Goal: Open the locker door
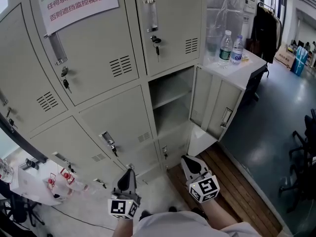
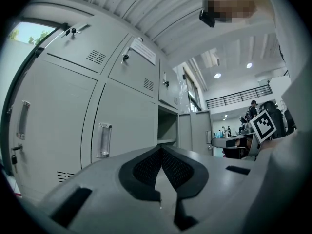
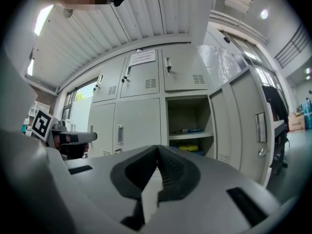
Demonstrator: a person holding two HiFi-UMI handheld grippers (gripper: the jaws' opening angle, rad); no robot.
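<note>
A bank of grey lockers fills the head view. One locker door (image 1: 217, 107) at the middle right stands swung open to the right, and its compartment (image 1: 170, 100) shows a shelf. My left gripper (image 1: 127, 179) and right gripper (image 1: 190, 164) are low in that view, in front of the lockers and touching nothing. In the right gripper view my right gripper (image 3: 157, 147) is shut and empty, with the open compartment (image 3: 187, 123) ahead and the open door (image 3: 246, 126) to its right. In the left gripper view my left gripper (image 2: 161, 150) is shut and empty, and the open compartment (image 2: 166, 126) lies beyond it.
Two water bottles (image 1: 225, 46) stand on a white table (image 1: 247, 68) just right of the lockers. A paper notice (image 1: 74, 1) hangs on an upper door. Keys hang in several locks. A wooden floor strip (image 1: 237, 186) runs below the open door; office chairs (image 1: 301, 147) are at far right.
</note>
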